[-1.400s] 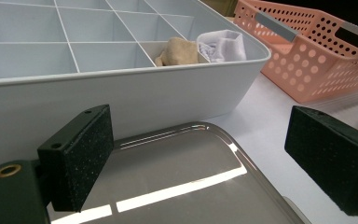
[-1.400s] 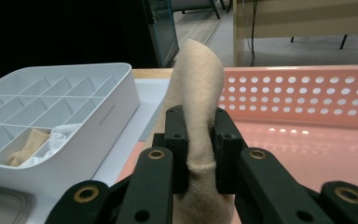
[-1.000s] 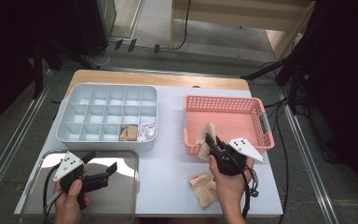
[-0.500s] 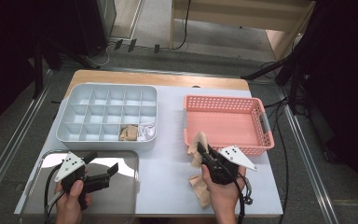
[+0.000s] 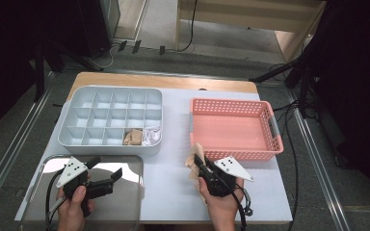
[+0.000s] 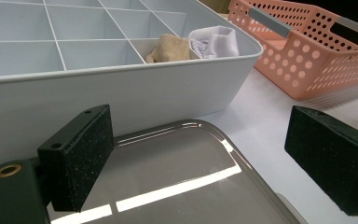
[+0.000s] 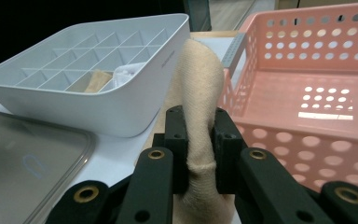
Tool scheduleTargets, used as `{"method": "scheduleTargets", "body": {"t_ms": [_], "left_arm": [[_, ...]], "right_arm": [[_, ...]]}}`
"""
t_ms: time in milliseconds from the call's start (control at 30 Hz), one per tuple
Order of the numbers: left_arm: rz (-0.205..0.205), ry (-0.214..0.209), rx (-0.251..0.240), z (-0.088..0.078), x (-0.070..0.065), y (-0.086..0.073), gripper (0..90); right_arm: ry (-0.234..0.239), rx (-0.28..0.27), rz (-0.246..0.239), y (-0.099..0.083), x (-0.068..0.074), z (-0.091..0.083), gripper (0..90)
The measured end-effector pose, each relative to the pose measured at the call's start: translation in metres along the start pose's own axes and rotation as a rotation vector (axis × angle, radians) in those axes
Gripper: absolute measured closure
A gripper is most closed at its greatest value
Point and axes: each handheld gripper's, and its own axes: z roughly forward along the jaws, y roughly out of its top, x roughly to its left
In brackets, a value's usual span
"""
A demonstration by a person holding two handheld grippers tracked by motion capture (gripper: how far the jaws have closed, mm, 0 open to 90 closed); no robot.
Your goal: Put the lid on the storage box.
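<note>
The beige sock (image 7: 196,116) is clamped between the jaws of your right gripper (image 7: 200,149); in the high view it sits at lower centre of the frame, just in front of the near left corner of the pink basket (image 5: 270,144). It is soft knit cloth, so expect it to be light and limp: it will fold, droop and drag wherever it is not held. You have it pinched across a doubled fold, with a rounded hump standing above the pads and the rest hanging below them. That grip looks sound; a bite nearer the middle of the bundle would leave less loose cloth to trail and catch on an edge.

Your left gripper (image 5: 94,180), at lower left of the high view, stands with its jaws wide apart and nothing between them, over the shiny metal tray (image 5: 130,163).

The white divided box (image 5: 77,139) lies in the upper left of the table, with a tan sock (image 5: 134,137) and a white sock (image 5: 151,135) already in neighbouring cells of its near row, at the right end. The remaining cells look empty. Its wall is tall and the cells are narrow, so I judge you should lift the hanging tail well above the rim before crossing it. Between box and basket runs a bare strip of white tabletop (image 5: 176,144), the widest free path. The basket's holed side wall, close by the sock, could snag the knit if you brush it.
</note>
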Motion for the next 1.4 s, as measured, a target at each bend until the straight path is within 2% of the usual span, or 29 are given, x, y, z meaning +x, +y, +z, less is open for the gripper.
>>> {"method": "scheduleTargets", "body": {"t_ms": [400,1400], "left_arm": [[0.0,-0.001,-0.002,0.0,0.0,0.0,8.5],[0.004,-0.002,-0.004,-0.001,-0.001,0.0,8.5]], "right_arm": [[0.029,0.031,0.003,-0.011,0.011,0.008,80.4],[0.047,0.127,0.015,-0.035,0.034,0.028,80.4]]}}
